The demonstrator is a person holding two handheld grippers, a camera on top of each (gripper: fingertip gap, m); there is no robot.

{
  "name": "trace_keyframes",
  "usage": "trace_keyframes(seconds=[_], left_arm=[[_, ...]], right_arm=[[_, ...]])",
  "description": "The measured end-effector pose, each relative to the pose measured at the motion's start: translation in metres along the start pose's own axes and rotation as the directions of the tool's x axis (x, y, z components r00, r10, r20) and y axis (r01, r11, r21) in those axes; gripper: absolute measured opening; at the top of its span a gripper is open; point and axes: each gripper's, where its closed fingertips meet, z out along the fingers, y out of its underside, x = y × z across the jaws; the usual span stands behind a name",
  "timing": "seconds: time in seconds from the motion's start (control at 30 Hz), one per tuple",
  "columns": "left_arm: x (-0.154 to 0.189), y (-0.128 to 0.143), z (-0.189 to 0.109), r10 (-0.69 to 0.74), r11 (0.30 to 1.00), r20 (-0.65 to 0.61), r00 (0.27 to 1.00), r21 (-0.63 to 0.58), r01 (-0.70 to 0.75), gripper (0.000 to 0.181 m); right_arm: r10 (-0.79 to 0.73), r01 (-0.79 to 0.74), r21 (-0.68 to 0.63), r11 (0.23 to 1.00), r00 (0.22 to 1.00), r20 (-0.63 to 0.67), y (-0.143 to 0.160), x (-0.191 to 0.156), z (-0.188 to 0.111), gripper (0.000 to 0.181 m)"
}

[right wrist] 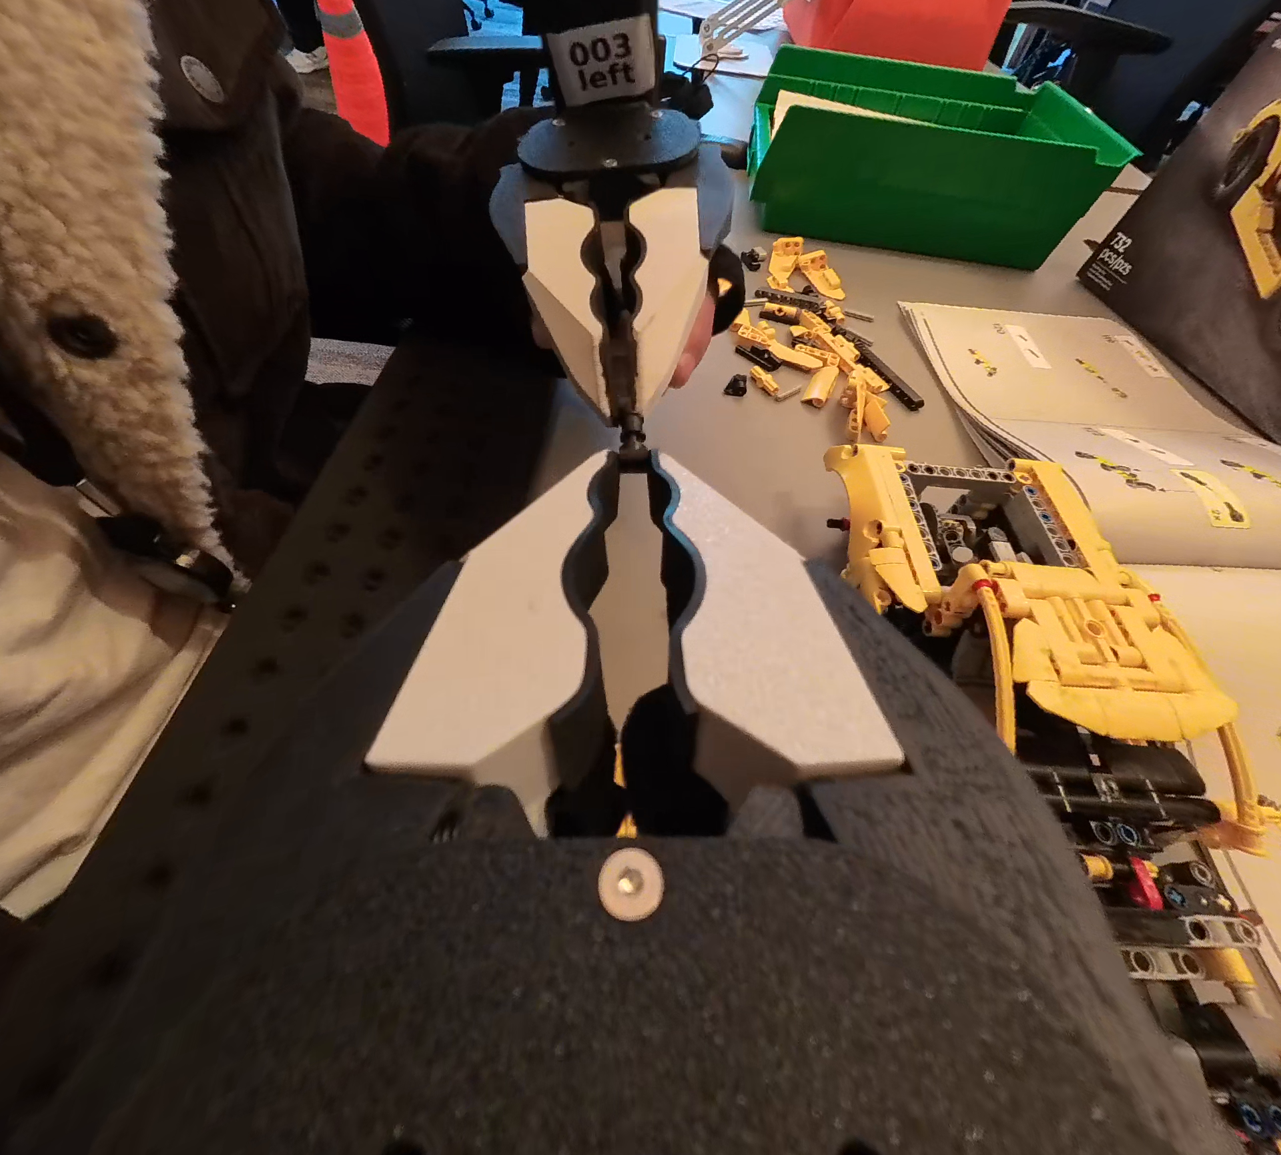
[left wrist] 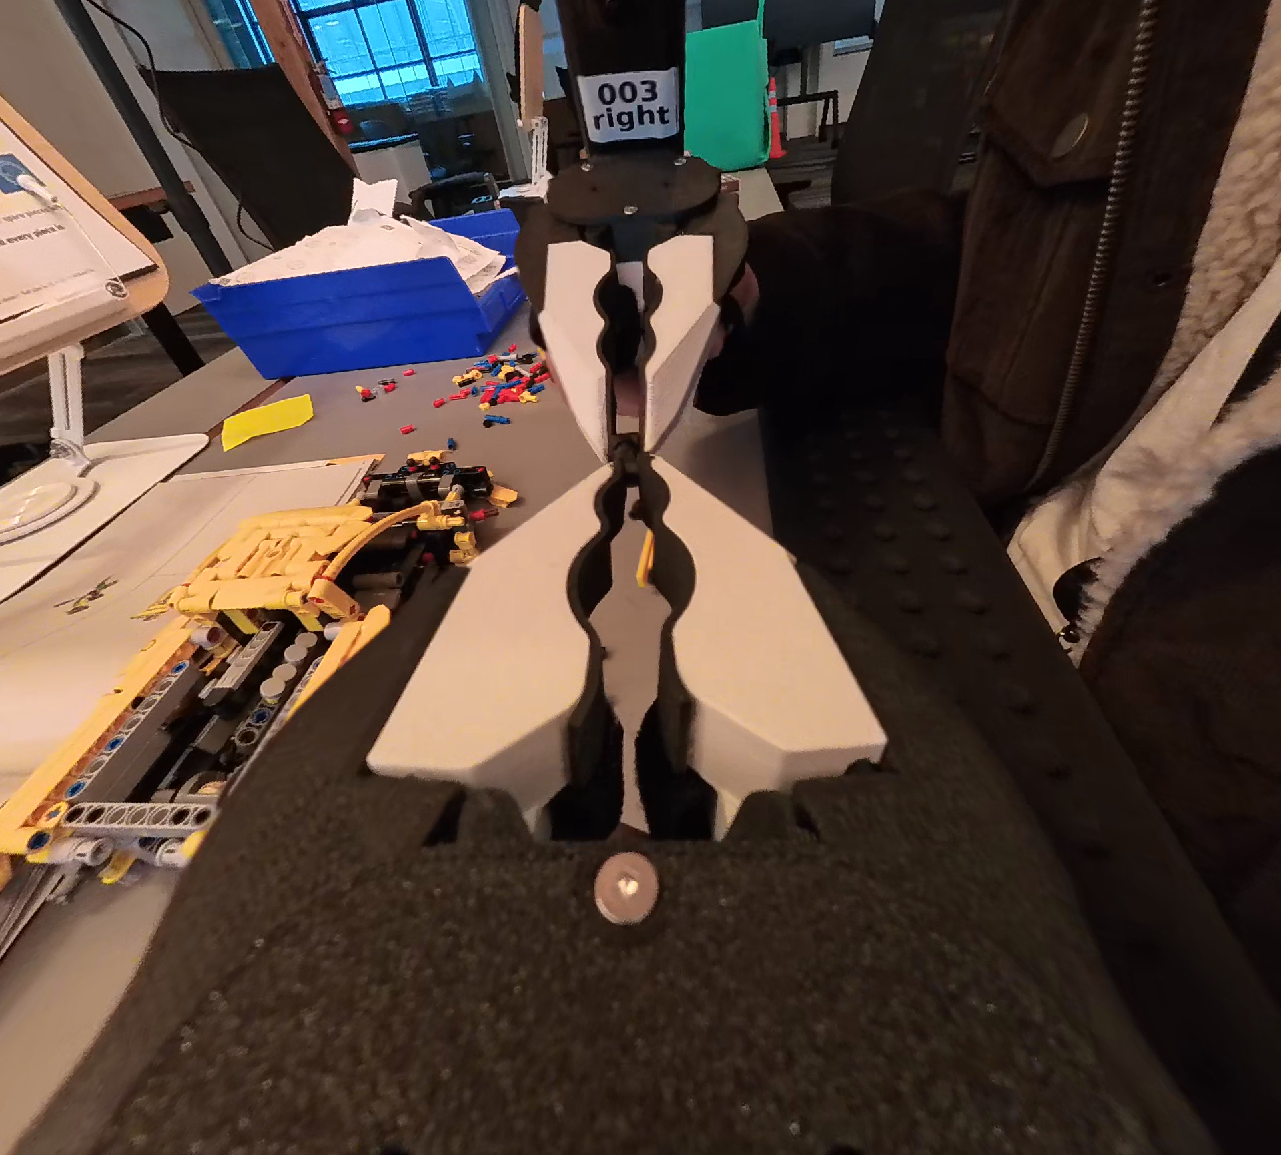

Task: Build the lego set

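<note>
Grey counter (left wrist: 333, 401) in a workshop with big windows upper left of the left wrist view; blue bin (left wrist: 360, 304) with paper scraps behind, green bin (right wrist: 922, 179) upper right of the right wrist view; instruction booklet (right wrist: 1081, 401) open at right. Left gripper (left wrist: 627, 463) and right gripper (right wrist: 632, 446) meet tip to tip mid-frame above the counter edge; both sets of jaws clamped together on one small dark pin piece (right wrist: 631, 428) held between them. Yellow lego model (right wrist: 1040, 622) lies on the counter, lower left in the left wrist view, well apart from the tips; loose parts pile (right wrist: 811, 345) beyond. Looks like a mid-air join or hand-over of the pin; next move likely needs one gripper to release, the other to carry it to the model and line up a hole.
</note>
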Motion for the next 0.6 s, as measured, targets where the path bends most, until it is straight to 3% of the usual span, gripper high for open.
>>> trace_keyframes(seconds=[0.33, 0.4, 0.47, 0.6], left_arm=[[0.001, -0.003, 0.001, 0.022, 0.999, 0.008, 1.0, 0.031, -0.022, 0.003], [0.0, 0.001, 0.002, 0.038, 0.999, 0.02, 0.999, 0.01, -0.038, 0.003], [-0.001, -0.007, 0.001, 0.02, 0.998, 0.024, 1.0, 0.055, -0.022, 0.003], [-0.011, -0.005, 0.001, 0.039, 0.998, 0.085, 0.996, 0.036, -0.043, 0.003]], right_arm=[[0.066, -0.068, 0.045, 0.997, 0.997, 0.047, -0.005, -0.003, 0.0, 0.006], [0.067, -0.067, 0.005, 0.998, 0.997, 0.039, 0.001, -0.002, 0.002, 0.007], [0.101, -0.106, 0.074, 0.992, 0.993, 0.061, -0.008, -0.002, 0.0, 0.006], [0.067, -0.067, 0.071, 0.995, 0.998, 0.004, -0.007, 0.008, 0.001, 0.006]])
